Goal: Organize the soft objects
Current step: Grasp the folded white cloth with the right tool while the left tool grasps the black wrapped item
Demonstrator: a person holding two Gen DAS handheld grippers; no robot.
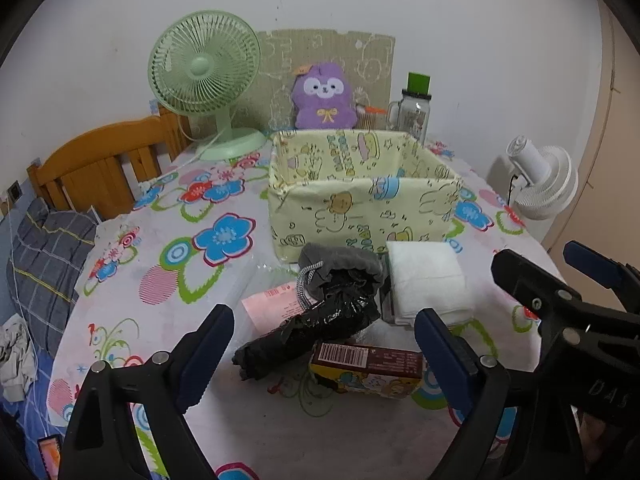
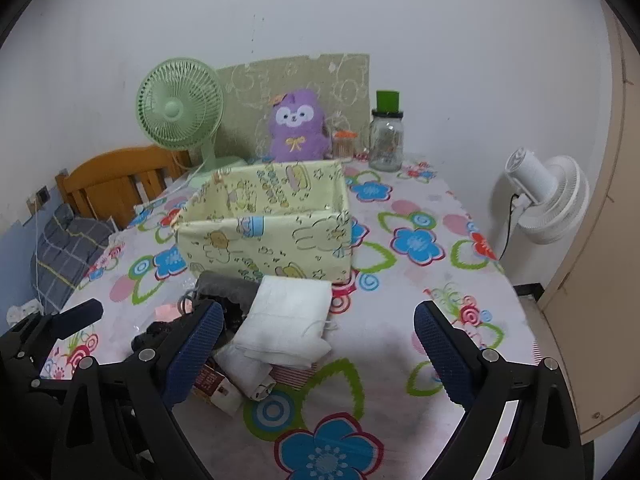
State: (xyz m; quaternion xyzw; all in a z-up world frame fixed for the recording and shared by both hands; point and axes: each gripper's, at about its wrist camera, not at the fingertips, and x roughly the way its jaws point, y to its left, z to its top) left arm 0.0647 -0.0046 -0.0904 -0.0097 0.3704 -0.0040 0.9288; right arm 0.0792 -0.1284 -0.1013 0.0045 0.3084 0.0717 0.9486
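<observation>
A yellow fabric storage box (image 1: 360, 204) (image 2: 268, 236) stands open on the flowered table. In front of it lie a grey drawstring pouch (image 1: 340, 270) (image 2: 228, 286), a black crumpled bag roll (image 1: 316, 330), a folded white cloth (image 1: 428, 284) (image 2: 288, 320) and a small printed carton (image 1: 368, 366). My left gripper (image 1: 324, 354) is open, its fingers on either side of the black roll and the carton. My right gripper (image 2: 320, 344) is open over bare tablecloth just right of the white cloth. A purple plush toy (image 1: 324, 98) (image 2: 298, 126) sits behind the box.
A green desk fan (image 1: 204, 76) (image 2: 180, 116) and a glass jar with a green lid (image 1: 412, 110) (image 2: 386, 140) stand at the back. A white fan (image 2: 544, 196) is off the table's right edge. A wooden bed frame (image 1: 100, 160) is at left.
</observation>
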